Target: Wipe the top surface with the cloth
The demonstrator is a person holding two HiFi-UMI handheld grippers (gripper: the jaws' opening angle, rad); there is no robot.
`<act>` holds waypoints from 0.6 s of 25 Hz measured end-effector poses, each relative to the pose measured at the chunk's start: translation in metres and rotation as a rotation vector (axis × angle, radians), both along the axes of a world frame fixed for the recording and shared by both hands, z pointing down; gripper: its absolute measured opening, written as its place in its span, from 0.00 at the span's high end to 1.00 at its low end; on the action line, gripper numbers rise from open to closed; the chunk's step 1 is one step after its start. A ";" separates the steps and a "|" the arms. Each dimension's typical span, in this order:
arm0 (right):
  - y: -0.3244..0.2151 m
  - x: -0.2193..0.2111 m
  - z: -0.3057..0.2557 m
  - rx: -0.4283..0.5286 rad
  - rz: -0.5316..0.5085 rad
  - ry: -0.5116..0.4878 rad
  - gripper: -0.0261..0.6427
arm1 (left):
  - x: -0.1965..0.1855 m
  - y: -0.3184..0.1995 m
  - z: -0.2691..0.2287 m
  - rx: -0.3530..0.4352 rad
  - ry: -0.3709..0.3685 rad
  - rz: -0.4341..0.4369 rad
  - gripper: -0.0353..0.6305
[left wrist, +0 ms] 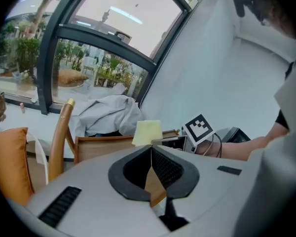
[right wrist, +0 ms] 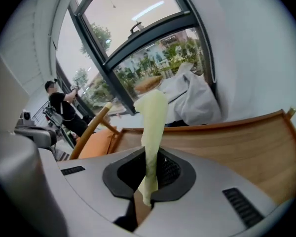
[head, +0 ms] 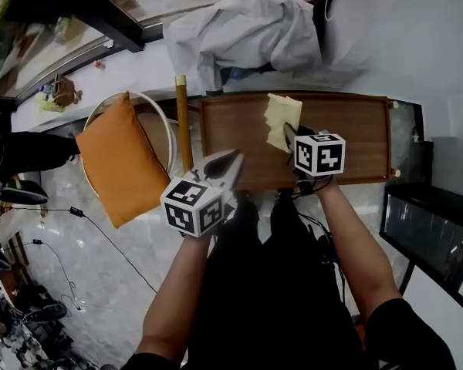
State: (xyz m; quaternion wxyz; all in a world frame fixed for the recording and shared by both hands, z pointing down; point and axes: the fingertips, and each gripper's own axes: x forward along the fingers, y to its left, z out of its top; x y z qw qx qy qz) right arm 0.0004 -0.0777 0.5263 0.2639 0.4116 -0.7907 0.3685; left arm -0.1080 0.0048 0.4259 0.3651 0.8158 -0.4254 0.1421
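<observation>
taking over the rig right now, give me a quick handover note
Left gripper: shut and empty, by the table's near left edge.
Right gripper: shut on the cloth, over the middle of the table.
Done: the cloth is in the grip. It seems raised off the wood, and I can't tell how much has been wiped.
Left: lower the cloth onto the top and wipe across it.
</observation>
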 end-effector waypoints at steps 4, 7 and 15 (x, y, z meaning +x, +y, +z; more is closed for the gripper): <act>0.032 -0.094 0.018 -0.064 -0.124 -0.056 0.91 | -0.038 0.010 -0.003 0.003 -0.002 -0.018 0.93; 0.056 -0.152 0.040 -0.129 -0.205 -0.087 0.91 | -0.056 0.017 0.002 -0.007 0.004 -0.028 0.93; 0.078 -0.203 0.077 -0.169 -0.294 0.008 0.91 | -0.077 0.037 0.012 -0.032 0.019 -0.017 0.93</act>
